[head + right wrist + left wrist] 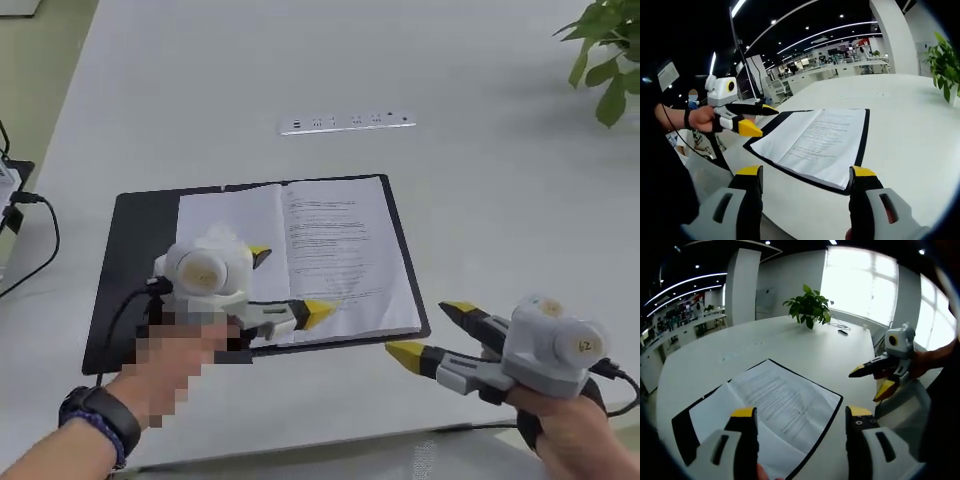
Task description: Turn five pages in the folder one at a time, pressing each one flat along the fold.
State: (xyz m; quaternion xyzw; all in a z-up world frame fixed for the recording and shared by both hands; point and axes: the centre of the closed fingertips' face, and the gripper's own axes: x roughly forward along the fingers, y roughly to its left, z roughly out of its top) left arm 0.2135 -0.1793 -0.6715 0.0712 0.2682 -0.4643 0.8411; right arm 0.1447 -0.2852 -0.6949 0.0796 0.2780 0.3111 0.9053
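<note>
The black folder (140, 250) lies open on the white table, with a blank page (235, 220) on its left side and a printed page (340, 250) on its right. My left gripper (290, 283) hovers open over the folder's near edge, close to the fold, with nothing between its jaws. In the left gripper view the left gripper (801, 412) looks across the printed page (785, 400). My right gripper (432, 330) stands open off the folder's near right corner, above bare table. In the right gripper view the right gripper (806, 171) faces the folder (820, 140), with the left gripper (756, 120) beyond it.
A white power strip (346, 123) is set into the table beyond the folder. A potted plant (605, 50) stands at the far right. A black cable (45, 240) runs along the table's left edge. The table's near edge lies just below both grippers.
</note>
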